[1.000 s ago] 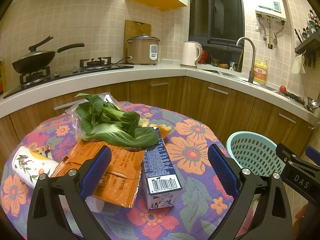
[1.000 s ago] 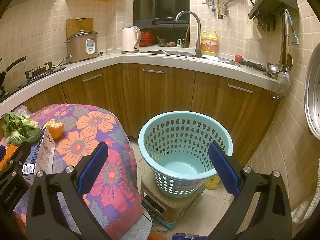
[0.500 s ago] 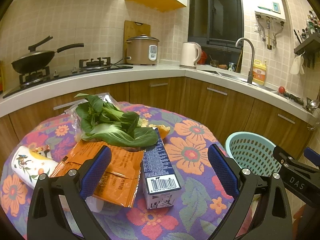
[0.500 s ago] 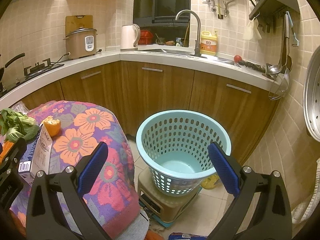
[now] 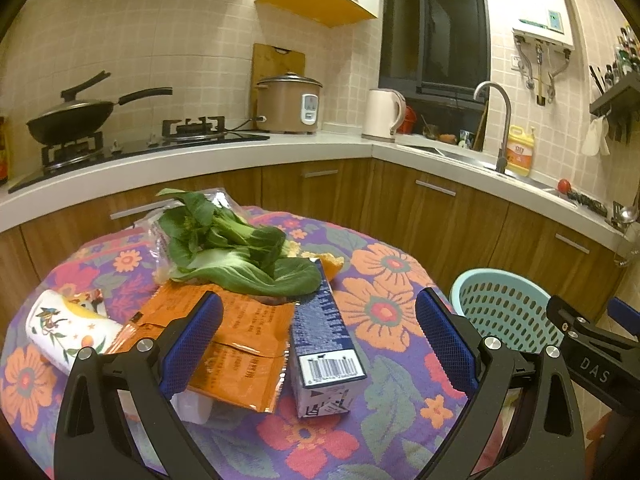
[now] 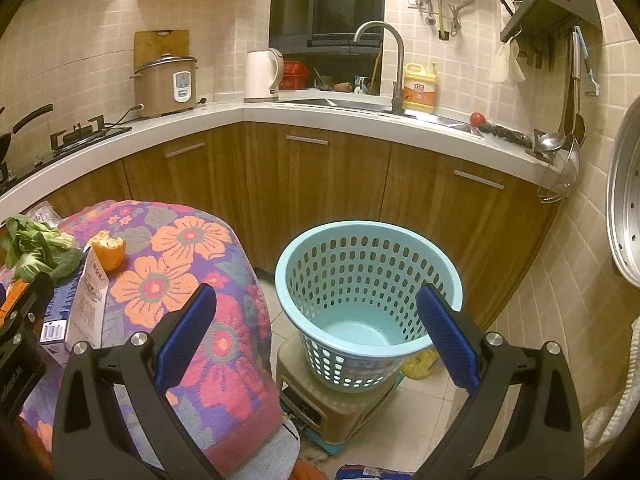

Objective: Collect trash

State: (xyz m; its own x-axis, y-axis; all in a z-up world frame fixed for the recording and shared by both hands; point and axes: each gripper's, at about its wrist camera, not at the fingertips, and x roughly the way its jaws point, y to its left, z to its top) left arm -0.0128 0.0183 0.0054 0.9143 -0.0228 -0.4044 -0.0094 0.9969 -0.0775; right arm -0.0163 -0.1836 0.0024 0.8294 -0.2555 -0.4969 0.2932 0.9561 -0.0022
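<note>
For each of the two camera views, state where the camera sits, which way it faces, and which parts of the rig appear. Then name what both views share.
Left wrist: on the left gripper, facing the table's floral cloth with carton, orange packet and greens; its open fingers show, the right gripper at the right edge.
Right wrist: on the right gripper, facing the blue basket on the floor; its open fingers show.
Shared: basket, carton, greens, rice cooker, kettle.

We see a rice cooker [image 5: 289, 102] on the counter beside a white kettle [image 5: 383, 115], a black wok [image 5: 68, 119] on the stove, and a yellow soap bottle [image 6: 419, 88] by the tap [image 6: 382, 65].
</note>
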